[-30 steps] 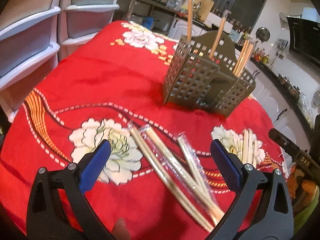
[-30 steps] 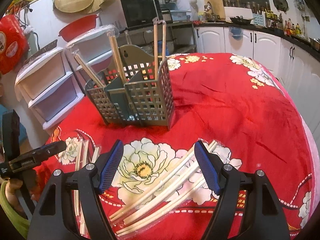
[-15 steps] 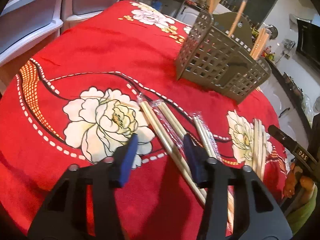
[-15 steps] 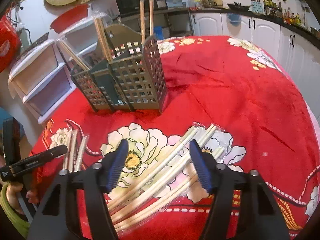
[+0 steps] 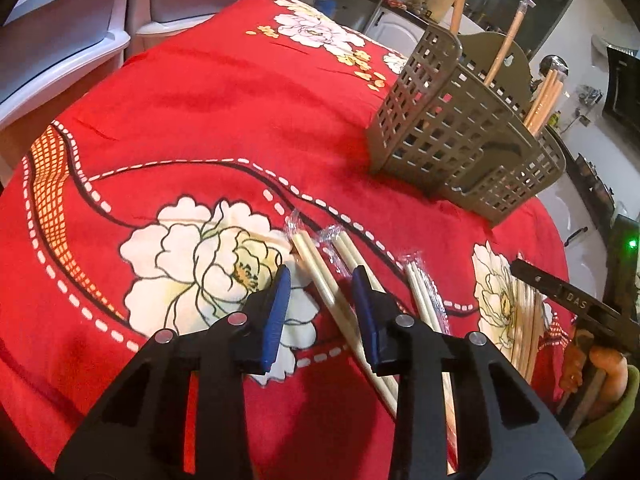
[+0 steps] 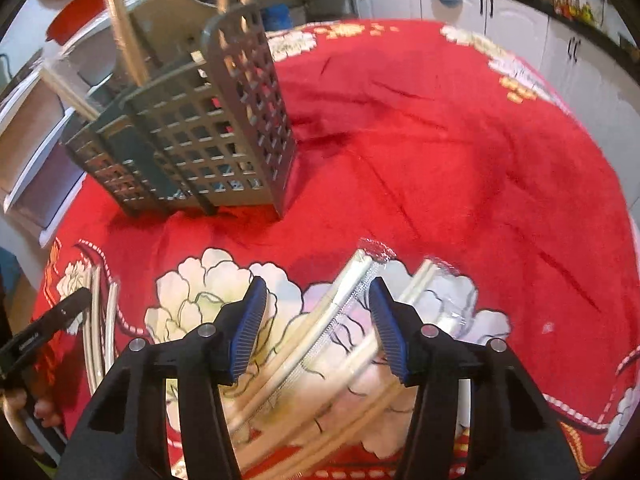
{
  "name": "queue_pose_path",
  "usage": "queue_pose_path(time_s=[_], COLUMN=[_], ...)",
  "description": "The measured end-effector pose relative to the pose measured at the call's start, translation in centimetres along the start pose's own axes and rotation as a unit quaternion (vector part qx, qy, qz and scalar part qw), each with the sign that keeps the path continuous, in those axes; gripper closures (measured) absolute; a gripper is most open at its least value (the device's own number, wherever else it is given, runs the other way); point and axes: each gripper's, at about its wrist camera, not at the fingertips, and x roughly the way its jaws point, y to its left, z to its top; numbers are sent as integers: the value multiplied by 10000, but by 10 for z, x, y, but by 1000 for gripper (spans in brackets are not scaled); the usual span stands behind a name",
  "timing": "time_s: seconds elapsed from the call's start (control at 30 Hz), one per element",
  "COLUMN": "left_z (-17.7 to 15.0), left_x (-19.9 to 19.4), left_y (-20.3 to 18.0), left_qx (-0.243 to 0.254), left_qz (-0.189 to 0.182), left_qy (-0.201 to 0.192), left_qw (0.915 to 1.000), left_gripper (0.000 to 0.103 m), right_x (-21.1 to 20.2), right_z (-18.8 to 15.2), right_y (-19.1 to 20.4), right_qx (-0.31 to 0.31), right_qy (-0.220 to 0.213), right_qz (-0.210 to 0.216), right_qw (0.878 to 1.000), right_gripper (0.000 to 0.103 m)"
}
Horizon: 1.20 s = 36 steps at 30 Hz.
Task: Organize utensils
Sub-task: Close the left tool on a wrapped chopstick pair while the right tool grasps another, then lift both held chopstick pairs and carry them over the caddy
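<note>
Several plastic-wrapped chopstick pairs lie on the red flowered tablecloth (image 5: 208, 92). My left gripper (image 5: 322, 308) hangs low over one wrapped pair (image 5: 316, 268), which runs between its blue pads; the jaws are closing and the pads stand clear of it. A second pair (image 5: 346, 248) slips behind the right finger. My right gripper (image 6: 318, 328) straddles another wrapped pair (image 6: 340, 300), its jaws closing too, with gaps on both sides. The grey lattice utensil caddy (image 5: 460, 140) (image 6: 192, 136) stands beyond, with chopsticks upright in it.
White plastic drawers (image 5: 60, 40) (image 6: 32, 140) stand past the table's far side. Kitchen cabinets (image 6: 500, 12) line the back. More wrapped pairs (image 5: 424, 300) (image 6: 96, 320) lie near each other gripper's finger. The table edge falls away close to both grippers.
The left jaws narrowed from wide to a small gap around one wrapped pair and sank toward the cloth. The right gripper dropped closer to its chopsticks, tilting down, jaws narrowing.
</note>
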Motion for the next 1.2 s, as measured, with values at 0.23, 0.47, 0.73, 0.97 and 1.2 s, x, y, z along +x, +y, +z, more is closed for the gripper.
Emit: queue_pose_path(time_s=[0.23,0.47,0.73,0.97,1.2], left_z=[9,19,27,27,34], left_x=[5,11,15,9,-26], left_y=[4,8,13,18,5], left_qx=[-107,-211,-354,-431,-208], left_qz=[-89,-132,-164,-233,-364], left_qy=[31,39,75,14,-435], left_qw=[9999,9997,9992,9988,9982], left_gripper=[79,84,91,99,100], right_x=[11,22,25,5,-25], right_z=[14,29,34,23,23], right_y=[0,-3,-5,16,44], right_qx=[148,220,226,23,-332], right_qy=[-11,33,-47,-187,-513], right_qz=[201,315,418,938,1271], right_qw=[9997,9993,9989,9954,9900], right_gripper=[57,75,90,97,97])
